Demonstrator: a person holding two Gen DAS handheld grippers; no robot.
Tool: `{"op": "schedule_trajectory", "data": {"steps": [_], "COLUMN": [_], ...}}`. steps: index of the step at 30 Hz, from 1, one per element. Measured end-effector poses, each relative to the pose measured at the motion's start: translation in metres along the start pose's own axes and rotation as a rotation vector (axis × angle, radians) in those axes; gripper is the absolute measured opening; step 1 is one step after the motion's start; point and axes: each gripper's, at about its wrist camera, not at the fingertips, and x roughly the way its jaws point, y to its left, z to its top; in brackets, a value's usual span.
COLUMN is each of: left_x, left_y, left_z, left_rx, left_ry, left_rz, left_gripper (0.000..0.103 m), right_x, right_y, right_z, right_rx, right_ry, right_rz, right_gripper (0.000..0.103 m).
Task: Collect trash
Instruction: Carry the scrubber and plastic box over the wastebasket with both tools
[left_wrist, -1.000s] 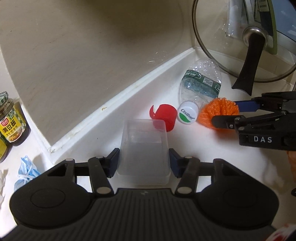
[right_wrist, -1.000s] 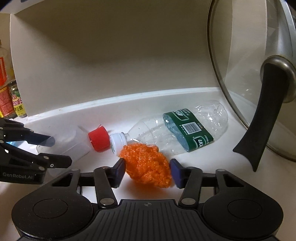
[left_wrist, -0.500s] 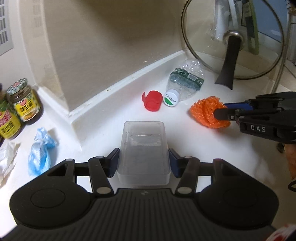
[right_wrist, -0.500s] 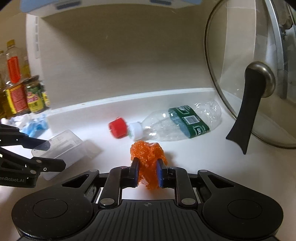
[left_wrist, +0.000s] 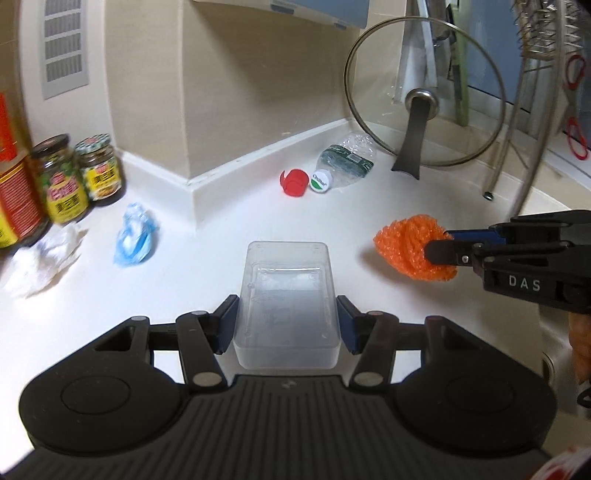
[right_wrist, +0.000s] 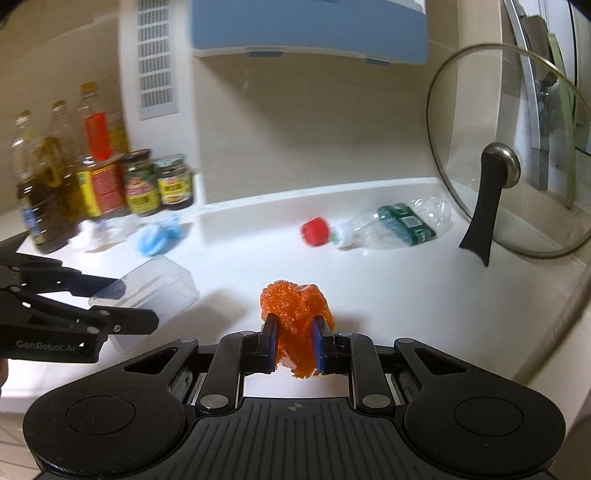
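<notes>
A cap (left_wrist: 294, 181) lies just left of the bottle (left_wrist: 341, 165), before the lid (left_wrist: 424, 99).

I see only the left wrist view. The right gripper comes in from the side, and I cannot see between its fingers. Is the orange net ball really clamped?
Observer: Yes. In the right wrist view the right gripper has both blue pads pressed into the orange net ball, squeezing it narrow.
Operator: Does the ball hang out anywhere?
Observer: Most of it bulges beyond the fingertips, and a small tuft sticks out below the pads.
Operator: What stands behind my jars on the left?
Observer: Tall oil bottles, one with a red label, stand behind the jars.
</notes>
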Motion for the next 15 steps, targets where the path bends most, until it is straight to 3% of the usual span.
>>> {"op": "schedule_trajectory", "data": {"steps": [15], "left_x": [-0.122], "left_y": [0.017], "left_z": [-0.091], "left_rx": [0.026], "left_ry": [0.032], "left_rz": [-0.036], "left_gripper": [0.052], "right_x": [-0.093], "right_y": [0.117], "right_z": [-0.057], "right_rx": [0.012], "right_ry": [0.05], "right_rz": [0.073], "right_gripper": [0.019]}}
